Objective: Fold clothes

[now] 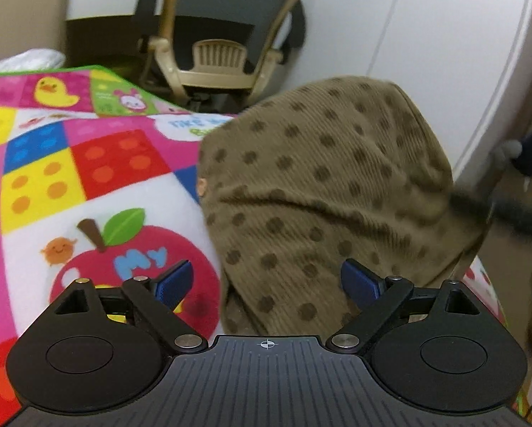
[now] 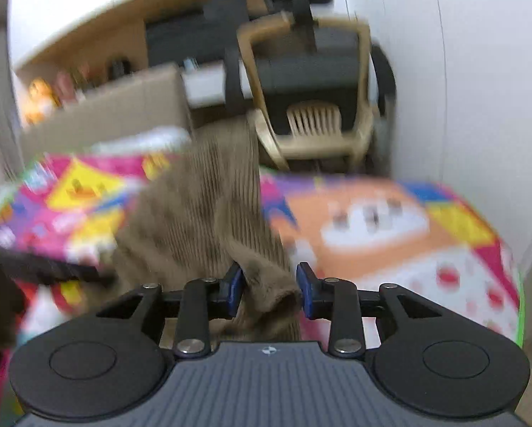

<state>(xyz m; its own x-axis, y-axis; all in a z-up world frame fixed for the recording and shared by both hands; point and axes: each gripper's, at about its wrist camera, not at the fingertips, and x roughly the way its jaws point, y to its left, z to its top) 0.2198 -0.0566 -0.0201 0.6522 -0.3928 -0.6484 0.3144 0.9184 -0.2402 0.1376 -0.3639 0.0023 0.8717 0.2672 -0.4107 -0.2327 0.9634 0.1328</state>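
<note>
A brown ribbed garment with dark dots is lifted off a colourful play mat, hanging in a hump in the left wrist view. My left gripper is open wide just in front of the garment's lower part, its blue pads clear of the cloth. In the right wrist view the same brown garment trails away over the mat. My right gripper is shut on a bunched fold of it. The picture there is blurred by motion.
A beige plastic chair stands beyond the mat's far edge, in front of a dark desk. White wardrobe doors rise on the right. A cardboard box sits at the back left. A dark blurred shape crosses the right side.
</note>
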